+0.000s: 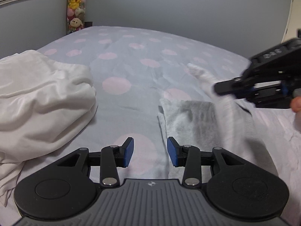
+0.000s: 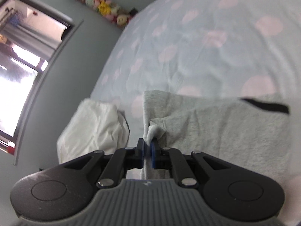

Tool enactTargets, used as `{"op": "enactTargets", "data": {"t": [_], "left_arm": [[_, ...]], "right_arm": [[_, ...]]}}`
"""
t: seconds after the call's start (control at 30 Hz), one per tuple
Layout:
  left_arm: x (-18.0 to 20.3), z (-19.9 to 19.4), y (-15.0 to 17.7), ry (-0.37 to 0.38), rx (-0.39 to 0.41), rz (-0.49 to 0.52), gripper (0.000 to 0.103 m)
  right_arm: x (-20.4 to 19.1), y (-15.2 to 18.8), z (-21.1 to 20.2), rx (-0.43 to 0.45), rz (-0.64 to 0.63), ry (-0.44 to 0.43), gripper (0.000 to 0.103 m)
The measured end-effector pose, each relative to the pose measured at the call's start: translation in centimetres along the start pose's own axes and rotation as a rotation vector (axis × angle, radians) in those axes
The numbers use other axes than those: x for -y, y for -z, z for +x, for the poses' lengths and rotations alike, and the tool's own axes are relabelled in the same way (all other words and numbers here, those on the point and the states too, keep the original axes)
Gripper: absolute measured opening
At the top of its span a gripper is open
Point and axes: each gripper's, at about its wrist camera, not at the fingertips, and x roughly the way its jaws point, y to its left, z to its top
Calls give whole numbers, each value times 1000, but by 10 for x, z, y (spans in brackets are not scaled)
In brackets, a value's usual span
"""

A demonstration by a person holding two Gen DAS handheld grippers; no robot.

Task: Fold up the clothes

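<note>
A light grey garment [image 1: 190, 116] lies on the spotted bed sheet [image 1: 131, 60], right of centre in the left wrist view. My left gripper [image 1: 150, 150] hovers low over the sheet by the garment's left edge, open, with nothing between its blue pads. My right gripper [image 2: 147, 146] is shut on a bunched edge of the grey garment [image 2: 216, 130] and holds that cloth lifted off the bed. In the left wrist view the right gripper [image 1: 218, 89] enters from the right, blurred, with grey cloth trailing beneath it. A black trim strip [image 2: 265, 105] shows on the garment.
A heap of white clothes [image 1: 41, 98] lies on the left of the bed, also seen as white clothes [image 2: 94, 128] in the right wrist view. Stuffed toys [image 1: 76, 7] hang in the far corner by a window [image 2: 20, 60]. A grey wall [image 1: 169, 11] runs behind the bed.
</note>
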Motion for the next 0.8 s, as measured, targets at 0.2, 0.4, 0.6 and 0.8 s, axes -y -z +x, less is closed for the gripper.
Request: {"op": "enactTargets", "data": {"t": [0.2, 0.4, 0.6, 0.8], "left_arm": [[-2, 10, 1, -14, -37, -2, 37], [-2, 13, -1, -23, -58, -19, 37], [-4, 14, 0, -36, -83, -34, 37], [1, 5, 0, -40, -82, -19, 37]], "right_arm": [[3, 7, 39, -34, 3, 36, 9], [5, 14, 66, -56, 8, 76, 9], [12, 19, 86, -71, 8, 122, 9], [0, 21, 78, -50, -76, 133, 17]]}}
